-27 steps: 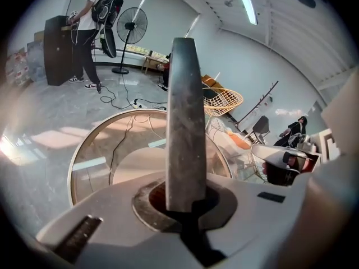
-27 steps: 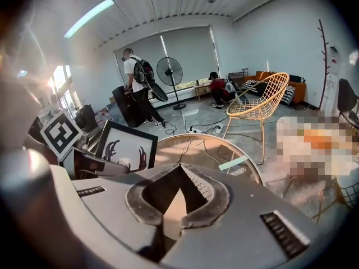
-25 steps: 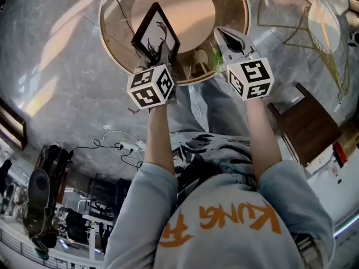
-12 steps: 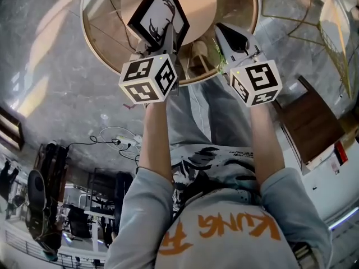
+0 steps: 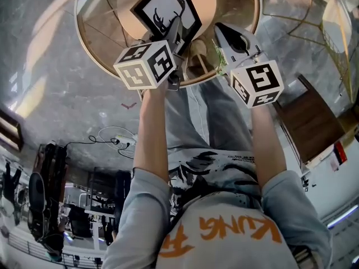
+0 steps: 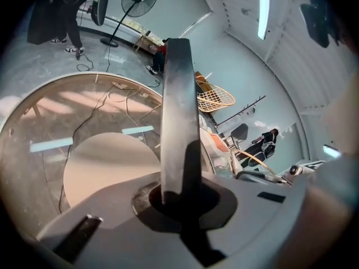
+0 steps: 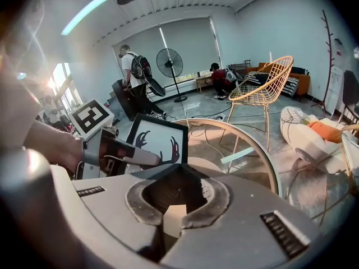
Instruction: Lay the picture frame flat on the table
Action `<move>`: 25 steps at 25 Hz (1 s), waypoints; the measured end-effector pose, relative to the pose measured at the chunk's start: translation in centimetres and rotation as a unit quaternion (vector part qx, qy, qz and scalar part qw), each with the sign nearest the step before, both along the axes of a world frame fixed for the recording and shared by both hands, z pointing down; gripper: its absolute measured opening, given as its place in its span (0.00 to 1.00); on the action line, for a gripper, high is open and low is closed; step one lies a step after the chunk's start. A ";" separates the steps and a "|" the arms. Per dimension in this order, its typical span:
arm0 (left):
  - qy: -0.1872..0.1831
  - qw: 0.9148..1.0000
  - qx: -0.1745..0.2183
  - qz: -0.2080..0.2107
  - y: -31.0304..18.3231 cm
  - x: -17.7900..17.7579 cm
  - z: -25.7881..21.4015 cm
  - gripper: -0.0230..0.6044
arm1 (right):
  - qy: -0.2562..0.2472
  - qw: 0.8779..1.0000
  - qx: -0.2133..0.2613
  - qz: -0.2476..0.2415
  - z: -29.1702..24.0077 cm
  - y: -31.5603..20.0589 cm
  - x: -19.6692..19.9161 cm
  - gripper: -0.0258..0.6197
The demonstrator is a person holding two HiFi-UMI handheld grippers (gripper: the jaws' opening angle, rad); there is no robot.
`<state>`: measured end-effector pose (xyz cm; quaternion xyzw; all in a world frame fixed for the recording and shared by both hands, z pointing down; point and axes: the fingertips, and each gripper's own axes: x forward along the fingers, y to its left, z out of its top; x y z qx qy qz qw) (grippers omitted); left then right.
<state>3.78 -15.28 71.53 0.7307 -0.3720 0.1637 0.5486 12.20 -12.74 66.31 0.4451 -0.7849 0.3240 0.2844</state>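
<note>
The left tool (image 5: 176, 31) is squeezed tight on the picture frame (image 5: 166, 7). It pinches just one edge of it, near a corner. The frame shows a deer's antlers and it is tipped up, not flat yet. It hangs over the near part of the round bench (image 5: 90, 49), which has a see-through top and a wooden rim. I cannot tell if its bottom edge touches the top.

The right tool (image 5: 223, 33) is closed up and holds nothing. It waits just to the right of the frame.

Here is what could go wrong:

- The frame is held by one thin edge only. It could swing or slide out of the pinch while it is being tipped down.
- The bench top looks like glass. If the frame drops or comes down too fast, it could bang hard and something could crack.
- The frame is close to the near rim. Laid down there, a part may stick out over the edge and it could fall to the floor.
- The right tool is close. It could bump the frame and knock it crooked.
</note>
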 end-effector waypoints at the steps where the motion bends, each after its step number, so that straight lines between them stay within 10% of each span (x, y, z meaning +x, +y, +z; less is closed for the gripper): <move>1: 0.006 1.000 -0.010 0.004 0.0 0.2 0.3 0.08 | 0.001 1.000 0.000 0.000 0.1 -0.1 0.1 0.04; 16: 0.036 0.993 -0.104 0.042 0.6 -0.8 4.1 0.11 | 0.000 1.000 -0.010 0.009 1.3 0.0 0.5 0.04; 25: -0.046 0.992 -0.107 0.057 1.3 -3.2 6.1 0.36 | -0.001 1.000 -0.015 0.007 1.6 -0.1 0.1 0.04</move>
